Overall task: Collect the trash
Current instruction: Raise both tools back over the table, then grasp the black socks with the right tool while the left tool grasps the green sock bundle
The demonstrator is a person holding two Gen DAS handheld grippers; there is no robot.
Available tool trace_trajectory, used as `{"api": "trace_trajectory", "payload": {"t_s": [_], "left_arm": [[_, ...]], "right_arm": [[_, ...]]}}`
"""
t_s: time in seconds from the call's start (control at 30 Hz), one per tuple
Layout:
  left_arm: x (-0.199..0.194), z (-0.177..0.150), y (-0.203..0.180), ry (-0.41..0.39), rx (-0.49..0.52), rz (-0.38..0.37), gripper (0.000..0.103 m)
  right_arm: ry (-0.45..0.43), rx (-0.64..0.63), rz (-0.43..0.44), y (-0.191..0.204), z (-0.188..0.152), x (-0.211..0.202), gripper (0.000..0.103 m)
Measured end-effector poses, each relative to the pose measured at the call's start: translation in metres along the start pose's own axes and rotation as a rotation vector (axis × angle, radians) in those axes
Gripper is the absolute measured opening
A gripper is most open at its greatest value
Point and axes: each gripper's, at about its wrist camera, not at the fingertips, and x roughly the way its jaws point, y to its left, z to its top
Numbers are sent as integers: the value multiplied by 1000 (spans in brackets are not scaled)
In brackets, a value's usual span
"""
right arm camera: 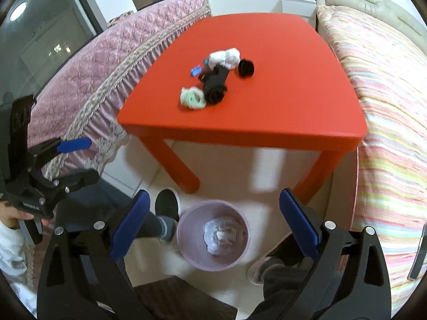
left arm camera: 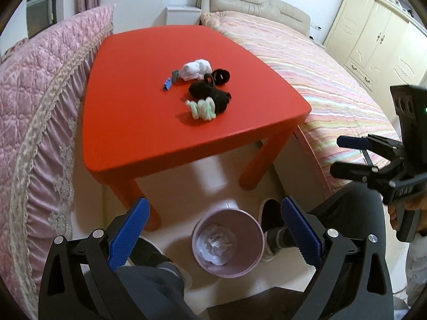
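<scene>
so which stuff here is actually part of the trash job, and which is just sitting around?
Part of the job:
- pink bin on the floor, crumpled paper already inside
- white wad
- small blue scrap
- left gripper and right gripper, both open and empty

Probably just lying about:
- black socks
- green-and-white socks
- red table
- striped bed

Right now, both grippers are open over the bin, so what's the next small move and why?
Probably reach the right gripper forward to the white crumpled wad on the red table. Both grippers hang empty and open, the left gripper too, the bin already holds paper, and that wad looks like the remaining trash.
</scene>
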Motion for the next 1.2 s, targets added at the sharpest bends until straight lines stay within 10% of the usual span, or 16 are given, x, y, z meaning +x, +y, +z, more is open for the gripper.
{"api": "trace_trajectory", "payload": {"t_s": [1.2], "left_arm": [[93,92,29,67,-57,-54,95]], "right_arm": [[187,61,28,-20,170,132,96]]}}
